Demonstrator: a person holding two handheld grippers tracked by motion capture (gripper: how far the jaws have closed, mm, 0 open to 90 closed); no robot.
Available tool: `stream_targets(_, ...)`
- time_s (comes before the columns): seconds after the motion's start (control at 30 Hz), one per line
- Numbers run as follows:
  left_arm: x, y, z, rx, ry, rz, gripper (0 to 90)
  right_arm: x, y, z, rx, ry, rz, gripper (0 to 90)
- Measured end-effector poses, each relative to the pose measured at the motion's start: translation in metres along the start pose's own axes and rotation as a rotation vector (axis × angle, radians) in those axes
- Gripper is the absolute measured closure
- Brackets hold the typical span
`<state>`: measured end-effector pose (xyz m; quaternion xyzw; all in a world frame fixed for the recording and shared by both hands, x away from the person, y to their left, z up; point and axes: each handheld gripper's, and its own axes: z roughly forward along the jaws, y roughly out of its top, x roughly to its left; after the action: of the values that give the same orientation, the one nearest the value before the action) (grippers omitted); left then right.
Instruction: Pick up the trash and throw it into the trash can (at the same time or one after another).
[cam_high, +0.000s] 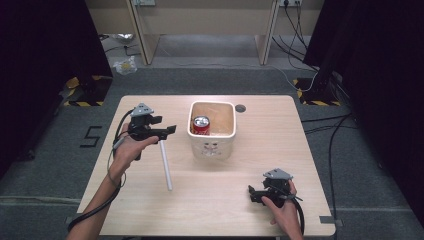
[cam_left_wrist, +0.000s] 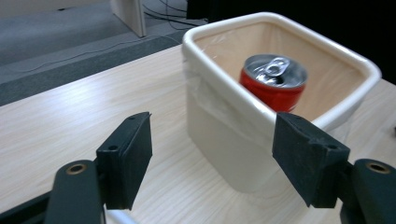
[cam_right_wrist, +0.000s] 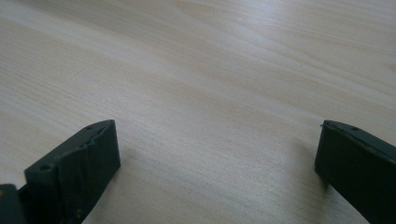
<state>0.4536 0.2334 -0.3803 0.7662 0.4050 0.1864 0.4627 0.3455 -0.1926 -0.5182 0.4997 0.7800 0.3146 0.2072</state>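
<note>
Here the left gripper (cam_high: 167, 131) has its jaws spread wide with nothing held between them; in the left gripper view its two black pads (cam_left_wrist: 126, 156) frame bare wood and the near corner of a cream bin (cam_left_wrist: 224, 140). Just beyond those fingertips stands that bin, a single square container with a clear liner inside. One red drinks can (cam_left_wrist: 274, 84) stands upright in it, silver top and pull tab up, close to the wall nearest the left pads. Beneath and just behind the left fingers lies one white tube (cam_high: 165, 165), flat on the table (cam_high: 240, 210), its far end under the gripper.

The right gripper (cam_high: 252, 194) is likewise wide open and holding nothing; in the right gripper view its pads (cam_right_wrist: 77, 168) sit low over plain wood. It is well apart from the bin, near the table's front edge.

One bin, one can, one tube, two grippers.
</note>
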Motion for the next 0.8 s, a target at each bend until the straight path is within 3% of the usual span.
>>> stream_targets(0.5, 0.014, -0.042, 0.012, 0.035, 0.062, -0.056, 29.5, 0.0, 0.0, 0.0, 0.0, 0.001, 0.001, 0.3)
stream_targets(0.8, 0.013, -0.072, 0.028, 0.102, 0.08, -0.064, 31.8, 0.0, 0.0, 0.0, 0.0, 0.001, 0.001, 0.3)
